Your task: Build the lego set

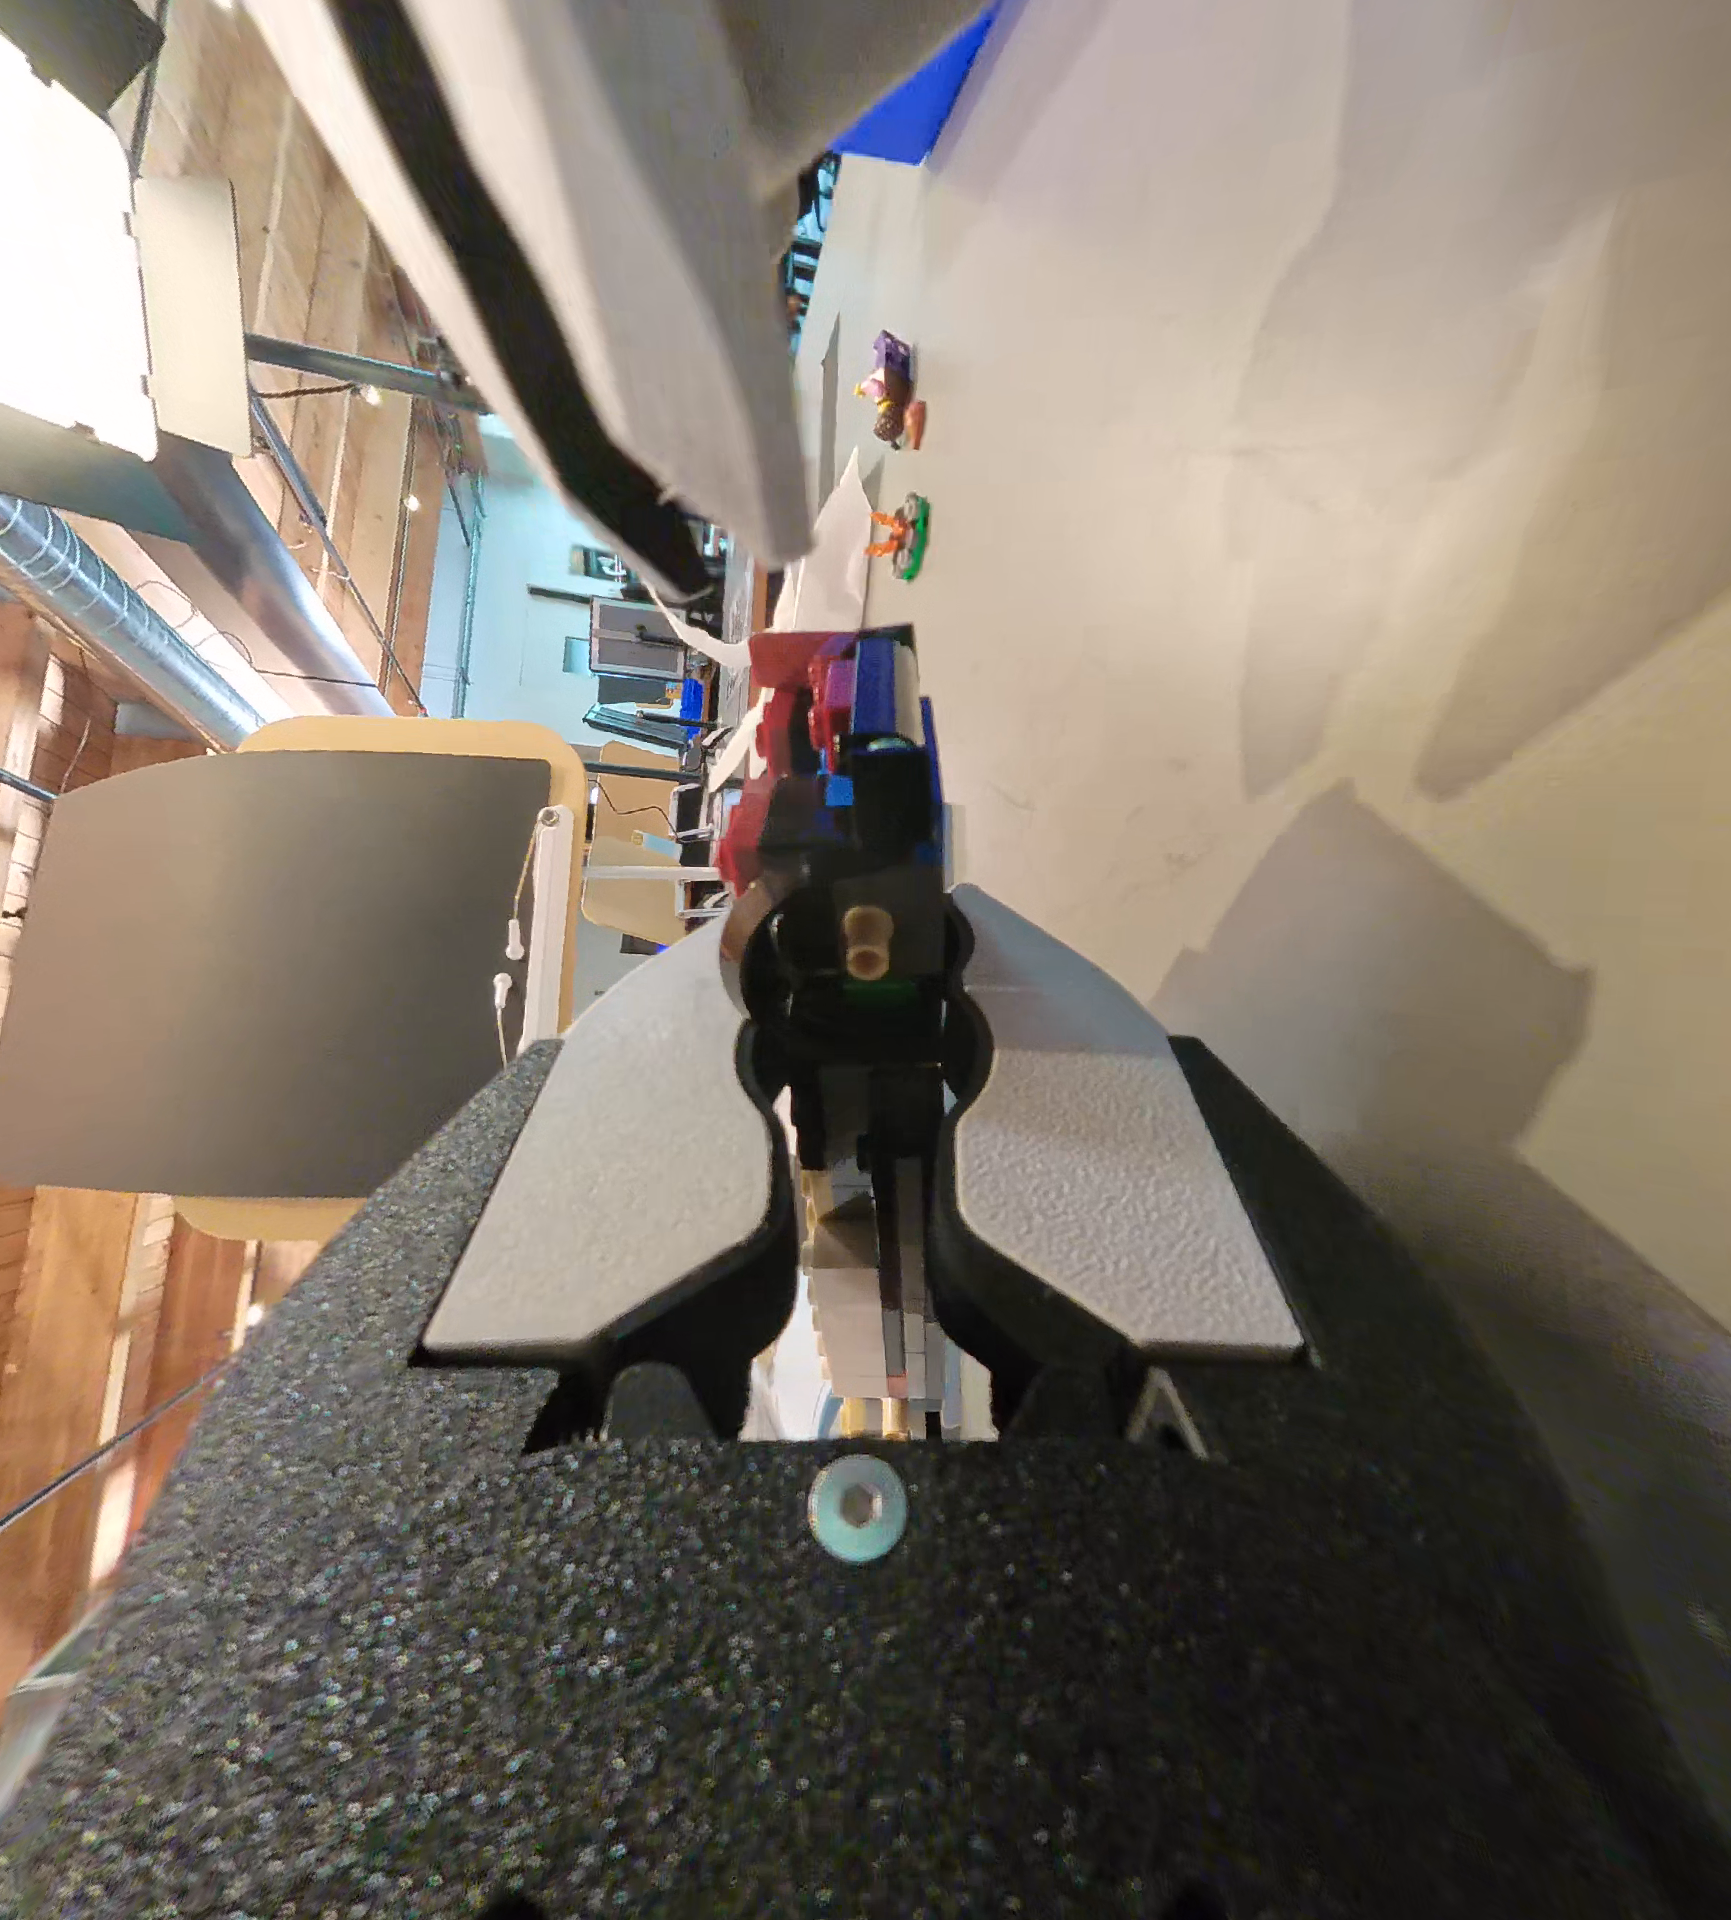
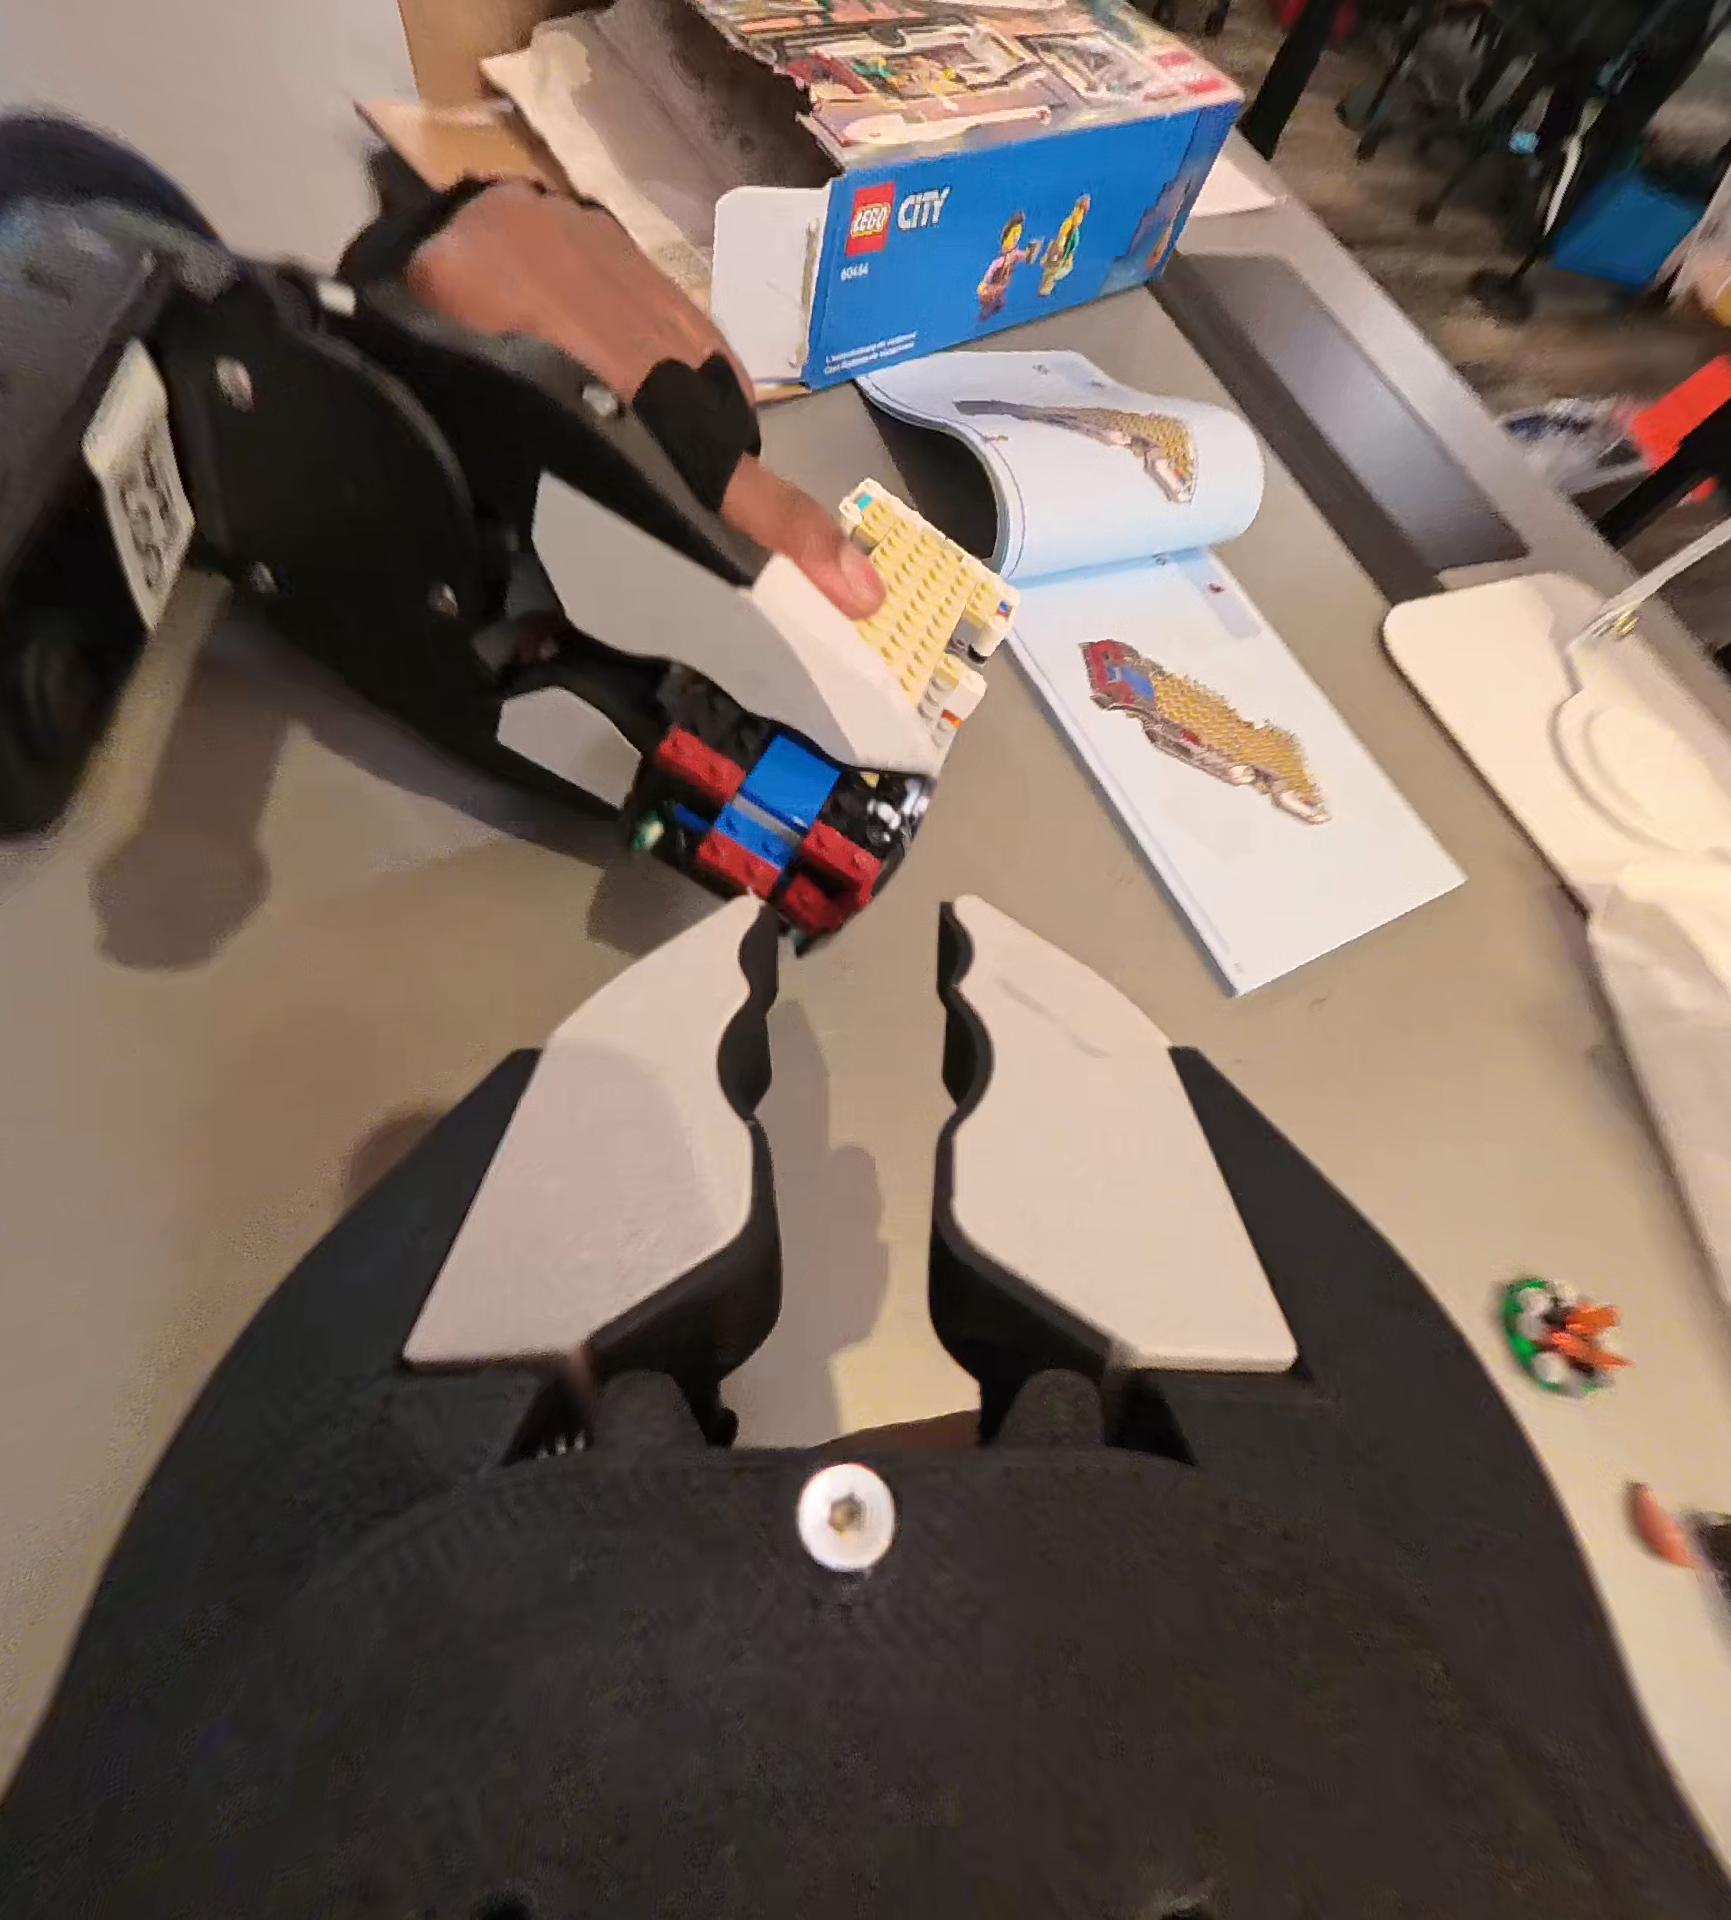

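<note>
The right gripper has its jaws spread and bare above the grey desk. At eleven o'clock, the left gripper clamps a brick model. An open booklet lies at one o'clock, a blue box beyond.

Black speckled hand-held gripper, grey fingers, silver screw.

We see bare bench left of the right gripper and between its parted fingers; ahead, the brick model clamped in the left gripper blocks; the booklet lies right; two small figures sit near right.
</note>
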### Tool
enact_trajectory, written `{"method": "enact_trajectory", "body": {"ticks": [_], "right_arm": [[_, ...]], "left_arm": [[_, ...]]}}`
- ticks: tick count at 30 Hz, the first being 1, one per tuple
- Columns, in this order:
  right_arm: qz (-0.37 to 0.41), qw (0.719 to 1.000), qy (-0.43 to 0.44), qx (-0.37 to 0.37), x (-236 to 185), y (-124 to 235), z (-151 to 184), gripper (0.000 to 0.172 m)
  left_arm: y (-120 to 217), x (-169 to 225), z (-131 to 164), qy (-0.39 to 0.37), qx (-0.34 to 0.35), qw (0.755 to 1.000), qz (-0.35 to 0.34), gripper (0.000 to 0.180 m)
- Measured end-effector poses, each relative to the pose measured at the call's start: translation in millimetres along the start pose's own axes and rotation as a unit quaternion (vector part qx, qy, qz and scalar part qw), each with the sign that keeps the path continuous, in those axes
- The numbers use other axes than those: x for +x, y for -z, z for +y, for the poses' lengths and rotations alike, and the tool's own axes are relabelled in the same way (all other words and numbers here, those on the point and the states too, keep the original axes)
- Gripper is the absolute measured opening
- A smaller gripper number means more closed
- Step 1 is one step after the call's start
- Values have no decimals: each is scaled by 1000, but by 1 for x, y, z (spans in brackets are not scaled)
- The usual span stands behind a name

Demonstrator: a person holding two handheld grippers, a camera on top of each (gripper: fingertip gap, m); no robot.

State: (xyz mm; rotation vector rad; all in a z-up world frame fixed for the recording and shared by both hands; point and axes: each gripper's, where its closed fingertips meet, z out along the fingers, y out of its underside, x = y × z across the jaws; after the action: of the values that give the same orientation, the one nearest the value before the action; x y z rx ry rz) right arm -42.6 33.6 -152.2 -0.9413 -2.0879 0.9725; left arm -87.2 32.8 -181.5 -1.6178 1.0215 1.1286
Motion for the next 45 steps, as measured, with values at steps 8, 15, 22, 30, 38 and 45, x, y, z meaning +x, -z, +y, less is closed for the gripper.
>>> {"method": "enact_trajectory", "body": {"ticks": [8,15,22,30,38,45], "right_arm": [[58,980,173,76,-2,0,-9,38],[74,964,240,83,-6,-5,-10,41],[66,956,268,97,-14,-6,-14,31],[69,949,290,99,-16,-8,-15,27],[59,929,350,104,-24,-7,-14,27],[59,919,375,105,-26,-5,-16,26]], "left_arm": [[4,-9,-2,59,27,998,-6,26],[6,-9,-9,74,52,996,1,26],[7,-7,-13,84,65,994,11,26],[8,-6,-12,87,65,994,17,26],[10,0,-17,86,83,992,39,26],[12,-2,-19,90,90,991,40,26]]}}
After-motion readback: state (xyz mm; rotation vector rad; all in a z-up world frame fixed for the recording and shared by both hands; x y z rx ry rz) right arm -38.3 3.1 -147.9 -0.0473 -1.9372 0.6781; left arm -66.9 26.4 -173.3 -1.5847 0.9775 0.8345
